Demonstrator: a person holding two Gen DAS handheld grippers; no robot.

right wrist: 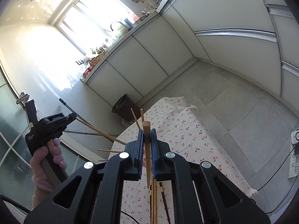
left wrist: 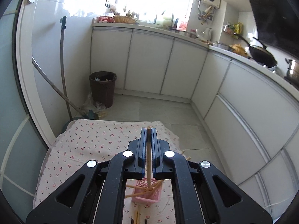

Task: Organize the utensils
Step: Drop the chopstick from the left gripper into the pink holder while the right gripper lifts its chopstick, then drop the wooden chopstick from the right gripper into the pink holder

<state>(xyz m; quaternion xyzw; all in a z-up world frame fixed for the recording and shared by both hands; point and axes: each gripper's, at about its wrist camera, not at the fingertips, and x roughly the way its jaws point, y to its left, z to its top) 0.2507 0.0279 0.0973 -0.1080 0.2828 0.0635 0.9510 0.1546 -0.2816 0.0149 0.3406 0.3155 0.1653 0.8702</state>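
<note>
My left gripper (left wrist: 149, 136) is shut on a light wooden chopstick (left wrist: 148, 160) held upright, its lower end reaching into a pink holder (left wrist: 147, 194) on the table below, where several other chopsticks lean. My right gripper (right wrist: 147, 136) is shut on a thicker wooden chopstick (right wrist: 147, 149), held above the table with its point down. Several loose chopsticks (right wrist: 154, 201), light and dark, lie on the cloth under it. The left gripper (right wrist: 70, 116) also shows in the right wrist view, held by a gloved hand, with its chopstick (right wrist: 101, 131) sticking out.
The table wears a white cherry-print cloth (left wrist: 89, 145). A brown bin (left wrist: 102, 89) and a mop handle (left wrist: 63, 69) stand by the wall. White cabinets (left wrist: 149, 61) line the kitchen; a wok (left wrist: 261, 54) sits on the counter. A power strip (right wrist: 294, 156) lies on the floor.
</note>
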